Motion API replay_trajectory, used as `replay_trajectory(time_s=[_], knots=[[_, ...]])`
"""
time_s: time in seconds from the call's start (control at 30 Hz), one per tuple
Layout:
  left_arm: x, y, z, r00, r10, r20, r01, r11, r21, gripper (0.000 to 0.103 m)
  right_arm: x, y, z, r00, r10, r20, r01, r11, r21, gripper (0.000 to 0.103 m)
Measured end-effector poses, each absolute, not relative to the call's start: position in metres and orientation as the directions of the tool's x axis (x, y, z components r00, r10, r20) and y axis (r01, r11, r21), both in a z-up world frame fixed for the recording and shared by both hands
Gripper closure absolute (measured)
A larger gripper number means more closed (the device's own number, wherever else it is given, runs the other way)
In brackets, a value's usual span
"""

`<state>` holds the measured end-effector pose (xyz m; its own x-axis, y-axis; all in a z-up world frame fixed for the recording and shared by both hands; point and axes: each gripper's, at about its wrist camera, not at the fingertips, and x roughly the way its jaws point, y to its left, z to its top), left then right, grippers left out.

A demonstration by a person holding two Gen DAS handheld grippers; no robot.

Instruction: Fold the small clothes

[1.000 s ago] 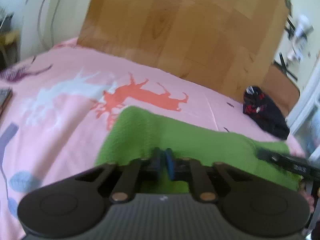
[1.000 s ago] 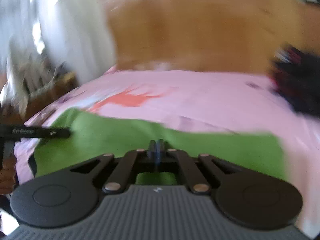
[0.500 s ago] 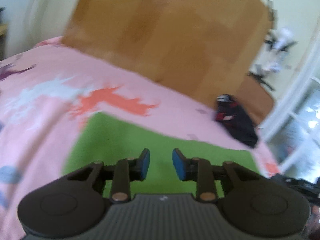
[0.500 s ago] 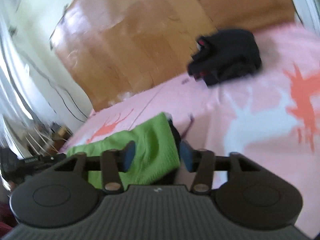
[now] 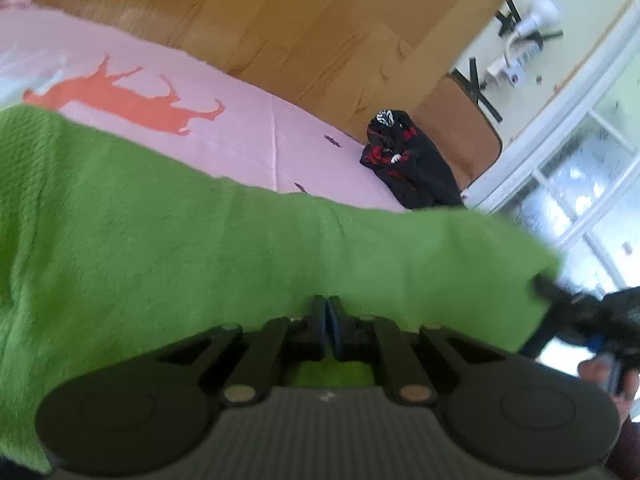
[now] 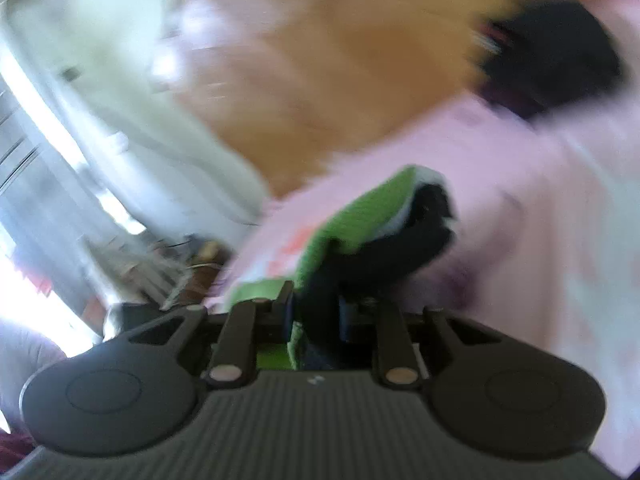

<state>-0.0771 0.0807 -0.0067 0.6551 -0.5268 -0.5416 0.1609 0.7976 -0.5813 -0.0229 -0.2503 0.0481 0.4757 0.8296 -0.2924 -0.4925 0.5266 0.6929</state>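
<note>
Pinching the near edge of the green cloth [image 5: 224,240], the left gripper [image 5: 328,322] has its fingers together over the pink bedsheet [image 5: 248,132]. The right gripper [image 6: 314,320] is closing, seemingly clamped on the cloth's bunched corner, though blur obscures it.

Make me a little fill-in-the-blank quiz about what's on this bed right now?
1. The cloth pinched in the left tongs is ____ in colour.
2. The bedsheet is ____ with an orange animal print.
3. The dark garment lies near the ____ headboard.

Missing words: green; pink; wooden
</note>
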Motion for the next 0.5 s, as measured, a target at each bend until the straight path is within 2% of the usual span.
replay_trajectory(time_s=[0.07, 0.13, 0.2, 0.27, 0.37, 0.5], knots=[[-0.088, 0.094, 0.000, 0.661, -0.539, -0.522, 0.162, 0.782, -0.602, 0.094, -0.024, -0.220, 0.077, 0.432, 0.855, -0.285, -0.586, 0.507, 0.632, 0.081], [-0.109, 0.117, 0.016, 0.734, -0.498, -0.461, 0.170, 0.793, -0.586, 0.084, -0.024, -0.183, 0.097, 0.372, 0.881, -0.293, -0.671, 0.473, 0.570, 0.083], [-0.135, 0.152, 0.032, 0.815, -0.419, -0.401, 0.139, 0.812, -0.567, 0.069, -0.022, -0.141, 0.106, 0.293, 0.901, -0.318, -0.735, 0.426, 0.528, 0.085], [-0.165, 0.192, 0.046, 0.880, -0.306, -0.363, 0.055, 0.826, -0.561, 0.067, -0.023, -0.098, 0.107, 0.213, 0.908, -0.361, -0.785, 0.379, 0.491, 0.087], [-0.198, 0.236, 0.053, 0.921, -0.170, -0.351, -0.067, 0.818, -0.571, 0.066, -0.020, -0.034, 0.095, 0.100, 0.899, -0.426, -0.830, 0.311, 0.462, 0.088], [-0.214, 0.259, 0.049, 0.931, -0.098, -0.352, -0.144, 0.789, -0.598, 0.064, -0.013, 0.046, 0.043, -0.031, 0.838, -0.545, -0.839, 0.274, 0.470, 0.090]])
